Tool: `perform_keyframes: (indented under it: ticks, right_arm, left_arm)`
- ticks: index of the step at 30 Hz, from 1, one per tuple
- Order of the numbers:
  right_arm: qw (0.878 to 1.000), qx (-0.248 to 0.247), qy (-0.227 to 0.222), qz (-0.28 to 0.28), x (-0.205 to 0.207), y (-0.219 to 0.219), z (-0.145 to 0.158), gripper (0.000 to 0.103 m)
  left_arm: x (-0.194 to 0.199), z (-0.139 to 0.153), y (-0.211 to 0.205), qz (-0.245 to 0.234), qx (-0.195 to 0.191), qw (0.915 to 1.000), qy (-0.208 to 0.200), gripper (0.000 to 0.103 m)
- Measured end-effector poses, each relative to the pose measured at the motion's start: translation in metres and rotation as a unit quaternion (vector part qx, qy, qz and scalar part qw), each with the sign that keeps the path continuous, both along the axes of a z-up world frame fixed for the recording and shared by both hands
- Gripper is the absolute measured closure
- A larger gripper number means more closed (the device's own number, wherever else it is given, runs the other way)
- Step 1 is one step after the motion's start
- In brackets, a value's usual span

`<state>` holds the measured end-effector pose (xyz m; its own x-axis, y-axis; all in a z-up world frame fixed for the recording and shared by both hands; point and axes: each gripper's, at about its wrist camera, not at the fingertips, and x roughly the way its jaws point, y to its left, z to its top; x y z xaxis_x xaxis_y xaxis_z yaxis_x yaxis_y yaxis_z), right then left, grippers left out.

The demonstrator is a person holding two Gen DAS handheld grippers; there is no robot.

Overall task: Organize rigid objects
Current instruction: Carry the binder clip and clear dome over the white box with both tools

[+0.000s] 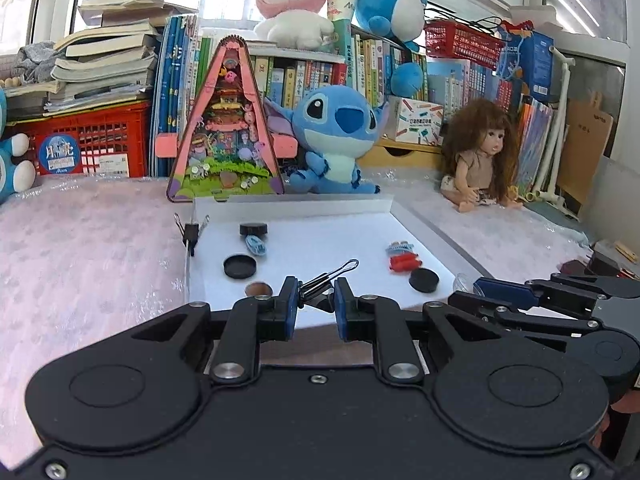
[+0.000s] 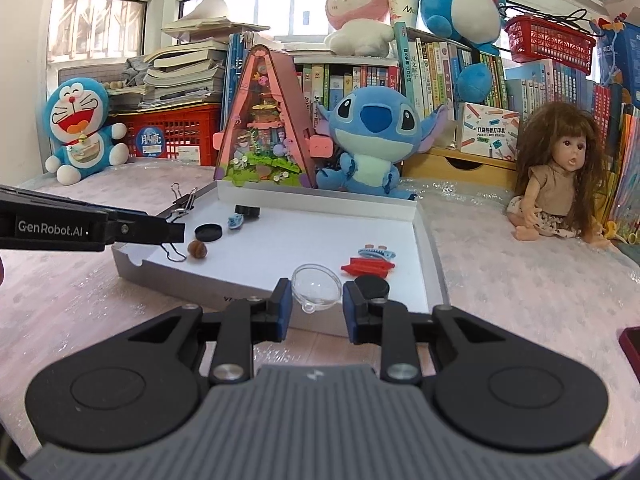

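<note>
My left gripper (image 1: 316,298) is pinched on a black binder clip (image 1: 325,280), whose wire handle sticks out toward 1 o'clock over the white tray (image 1: 320,240). From the right wrist camera I see that same clip's wire loop dangling beneath the left gripper's tip, above the tray's near-left corner. My right gripper (image 2: 316,304) is clamped on a clear plastic dome (image 2: 316,285), which sits squarely between the blue pads (image 2: 285,308) at 12 o'clock, over the tray's near edge. Just past the right pad, at 1 o'clock, a black round cap (image 2: 373,287) lies on the tray; the red clip (image 2: 368,267) and a blue hair clip (image 2: 376,253) lie beyond it. At 10 o'clock from the dome are a brown nut-like piece (image 2: 198,249) and another black cap (image 2: 208,233). A second binder clip (image 2: 185,200) grips the tray's left wall.
</note>
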<state>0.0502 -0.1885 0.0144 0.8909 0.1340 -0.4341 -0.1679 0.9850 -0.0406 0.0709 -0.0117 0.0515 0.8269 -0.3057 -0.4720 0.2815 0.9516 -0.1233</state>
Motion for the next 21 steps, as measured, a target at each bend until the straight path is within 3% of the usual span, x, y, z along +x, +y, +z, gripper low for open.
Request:
perform_keyframes:
  ticks: [15,21]
  right_arm:
    - [1.000,0.006,0.014,-0.013,0.037,-0.005,0.001,0.071]
    - [0.999,0.029,0.036,-0.020,0.055,-0.008,-0.006,0.071]
  left_arm:
    - [0.047,-0.007,0.012,0.028,-0.032,0.9986,0.030,0.085]
    - [0.061,-0.018,0.006,0.034,-0.026,0.9981,0.043,0.085]
